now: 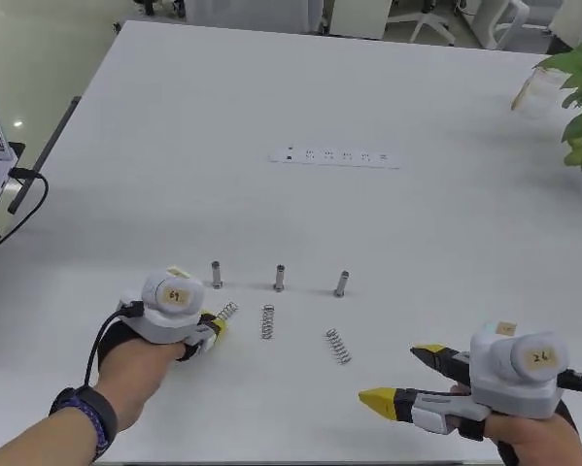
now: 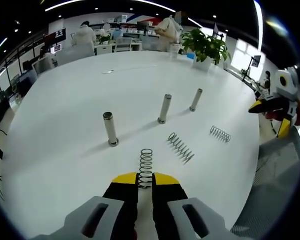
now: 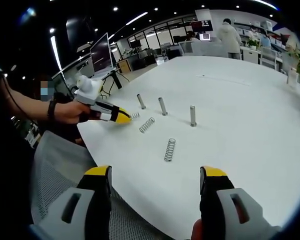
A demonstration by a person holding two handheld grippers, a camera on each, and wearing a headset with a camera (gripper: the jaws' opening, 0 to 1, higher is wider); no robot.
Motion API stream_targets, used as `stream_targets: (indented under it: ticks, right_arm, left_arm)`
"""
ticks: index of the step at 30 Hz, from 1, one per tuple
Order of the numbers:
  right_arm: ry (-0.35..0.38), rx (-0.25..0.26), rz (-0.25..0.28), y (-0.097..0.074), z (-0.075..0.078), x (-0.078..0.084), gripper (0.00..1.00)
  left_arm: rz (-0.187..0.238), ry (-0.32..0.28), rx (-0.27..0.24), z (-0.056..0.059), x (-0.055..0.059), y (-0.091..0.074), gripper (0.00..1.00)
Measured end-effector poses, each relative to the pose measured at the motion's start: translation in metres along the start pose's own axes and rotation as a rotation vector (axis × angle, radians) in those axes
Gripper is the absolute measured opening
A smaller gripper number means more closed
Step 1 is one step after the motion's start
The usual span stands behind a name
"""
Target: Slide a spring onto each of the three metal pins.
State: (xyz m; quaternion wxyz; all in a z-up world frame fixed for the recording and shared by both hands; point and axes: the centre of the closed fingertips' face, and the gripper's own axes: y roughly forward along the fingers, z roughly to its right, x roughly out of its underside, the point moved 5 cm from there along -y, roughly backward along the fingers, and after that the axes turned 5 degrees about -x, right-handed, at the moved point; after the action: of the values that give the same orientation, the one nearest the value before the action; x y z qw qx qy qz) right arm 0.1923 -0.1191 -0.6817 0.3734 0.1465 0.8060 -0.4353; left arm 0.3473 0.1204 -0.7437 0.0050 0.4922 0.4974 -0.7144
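Head view: power strip (image 1: 335, 156) beyond pins (image 1: 279, 279); left tool (image 1: 218, 323) pinches spring (image 1: 228, 311).

The left gripper (image 1: 216, 323) sits low on the table, its yellow-tipped jaws drawn close together and pinching the near end of a spring (image 2: 146, 161). The left hand (image 1: 135, 364) grips it from behind, forearm stretched forward, a dark band (image 1: 85, 413) round the wrist. Off to the right, the right hand (image 1: 535, 439) holds the right gripper (image 1: 402, 376) near the table's edge, jaws spread wide and holding nothing, tips pointing left
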Motion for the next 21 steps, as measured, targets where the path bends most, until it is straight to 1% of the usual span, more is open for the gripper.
stream_targets:
  ticks: [11, 13, 21]
  right_arm:
    - [-0.010, -0.015, -0.001, 0.003, -0.004, -0.003, 0.70]
    - [-0.013, -0.018, 0.001, 0.005, -0.004, -0.005, 0.70]
    - [-0.019, -0.031, 0.004, 0.007, -0.007, -0.008, 0.69]
  left_arm:
    - [0.013, 0.006, -0.003, -0.005, 0.006, -0.022, 0.02]
    - [0.015, 0.020, -0.009, -0.006, 0.007, -0.026, 0.02]
    - [0.019, 0.018, -0.014, -0.009, 0.011, -0.036, 0.02]
